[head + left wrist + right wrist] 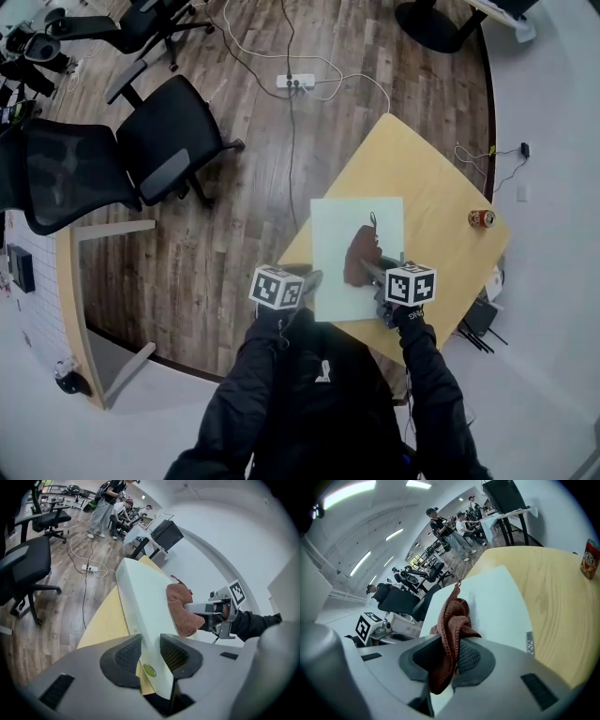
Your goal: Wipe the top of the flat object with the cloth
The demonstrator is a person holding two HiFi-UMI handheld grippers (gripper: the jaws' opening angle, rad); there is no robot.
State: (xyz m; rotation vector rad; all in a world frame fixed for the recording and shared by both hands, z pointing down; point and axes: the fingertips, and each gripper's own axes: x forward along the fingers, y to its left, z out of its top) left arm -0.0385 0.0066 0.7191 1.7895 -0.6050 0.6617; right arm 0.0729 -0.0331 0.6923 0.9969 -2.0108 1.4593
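Writing: none legible. A small grey label (529, 642) at the board's near right edge and the print on the red can (590, 558) are too blurred to read; a round green sticker (149, 670) on the board's edge is blank. The marker cubes (411, 284) carry only black-and-white square patterns. Containers: just the can, upright near the right corner of the yellow table (422, 169), well apart from the board; I cannot tell whether it is opened. The pale board (333, 248) lies flat on the table. The left gripper (150, 651) has its jaws closed tight on the board's near left edge. The right gripper (450, 656) has its jaws pinched on the brown cloth (452, 620), which rests bunched on the board's top, right of centre. Hidden: in the head view the cubes cover the board's near corners and the cloth's gripped end.
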